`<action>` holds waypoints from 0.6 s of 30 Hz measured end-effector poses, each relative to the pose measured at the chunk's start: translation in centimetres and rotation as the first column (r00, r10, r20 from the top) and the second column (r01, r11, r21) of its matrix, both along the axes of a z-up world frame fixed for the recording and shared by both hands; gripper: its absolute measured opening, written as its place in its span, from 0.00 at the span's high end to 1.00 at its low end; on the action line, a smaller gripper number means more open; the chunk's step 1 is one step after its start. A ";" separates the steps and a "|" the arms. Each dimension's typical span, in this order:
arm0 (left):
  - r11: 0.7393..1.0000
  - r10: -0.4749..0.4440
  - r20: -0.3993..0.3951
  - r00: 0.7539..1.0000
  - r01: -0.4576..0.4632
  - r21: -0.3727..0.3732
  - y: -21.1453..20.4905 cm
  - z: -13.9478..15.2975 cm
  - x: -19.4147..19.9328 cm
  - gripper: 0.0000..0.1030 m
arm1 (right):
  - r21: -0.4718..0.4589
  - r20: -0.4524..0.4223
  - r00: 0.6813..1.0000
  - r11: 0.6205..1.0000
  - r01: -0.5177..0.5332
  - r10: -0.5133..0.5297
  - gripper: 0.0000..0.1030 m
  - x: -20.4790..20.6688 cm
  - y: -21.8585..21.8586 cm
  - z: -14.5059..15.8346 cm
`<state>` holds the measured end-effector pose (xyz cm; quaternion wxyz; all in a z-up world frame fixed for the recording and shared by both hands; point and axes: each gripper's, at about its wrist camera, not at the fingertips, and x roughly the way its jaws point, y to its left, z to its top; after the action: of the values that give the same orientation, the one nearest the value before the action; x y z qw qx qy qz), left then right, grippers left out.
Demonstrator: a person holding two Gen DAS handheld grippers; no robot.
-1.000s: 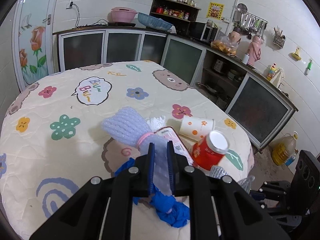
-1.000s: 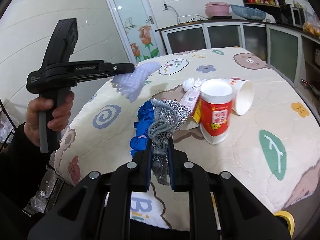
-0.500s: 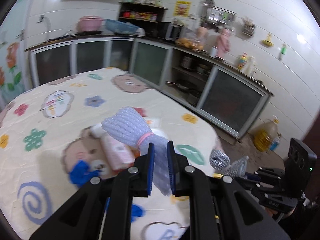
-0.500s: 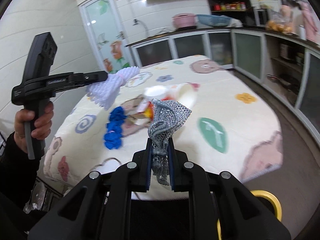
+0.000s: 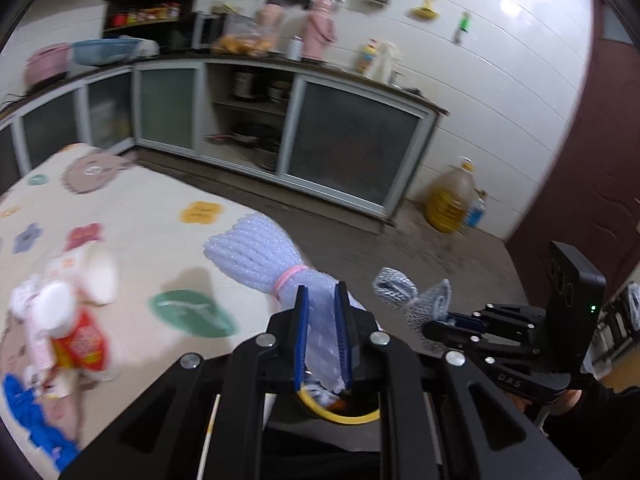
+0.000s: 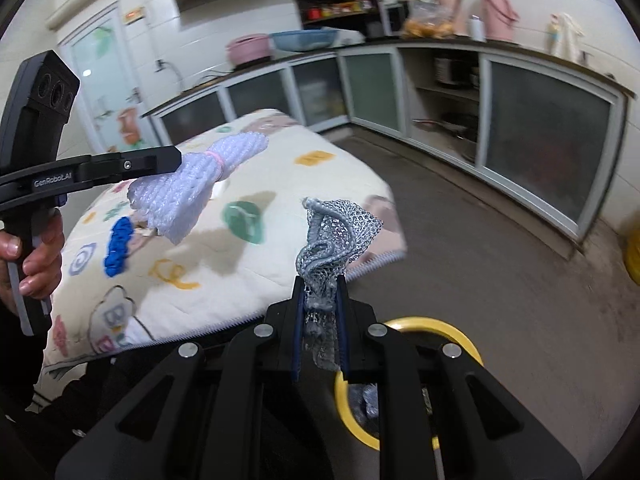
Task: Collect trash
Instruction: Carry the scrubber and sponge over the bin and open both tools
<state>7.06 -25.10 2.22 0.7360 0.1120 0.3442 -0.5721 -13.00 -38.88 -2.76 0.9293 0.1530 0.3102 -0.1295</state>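
Note:
My left gripper is shut on a pale lilac foam net tied with a pink band, held in the air past the table's edge. It also shows in the right wrist view. My right gripper is shut on a grey mesh net, also seen in the left wrist view. A yellow-rimmed bin stands on the floor just below the right gripper, with trash inside. Its rim shows under the left gripper.
The table with the cartoon cloth holds a red can, a paper cup, a wrapper and blue crumpled trash. Kitchen cabinets line the wall. An oil jug stands on the floor.
Both grippers have swung right, away from the table, carrying their nets toward the floor bin. The bin's yellow rim has come into view under both.

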 end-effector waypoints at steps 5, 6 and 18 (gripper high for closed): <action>0.997 -0.075 -0.017 0.997 0.075 0.020 -3.2 -2.0 -2.2 0.88 | 0.007 -0.027 0.997 0.997 0.075 -0.075 0.87 -2.6 -2.2 -1.9; 0.996 -0.087 -0.026 0.996 0.087 0.025 -3.8 -2.5 -2.5 0.88 | 0.008 -0.033 0.996 0.996 0.084 -0.083 0.87 -2.8 -2.2 -2.2; 0.984 -0.136 -0.098 0.986 0.146 0.102 -8.6 -7.3 -3.0 0.87 | 0.095 -0.129 0.982 0.984 0.150 -0.137 0.87 -4.1 -5.5 -8.2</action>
<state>4.04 -33.66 -5.07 0.6700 0.1501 0.3992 -0.6076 -17.14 -44.42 -10.95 0.8875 0.2154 0.3609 -0.1891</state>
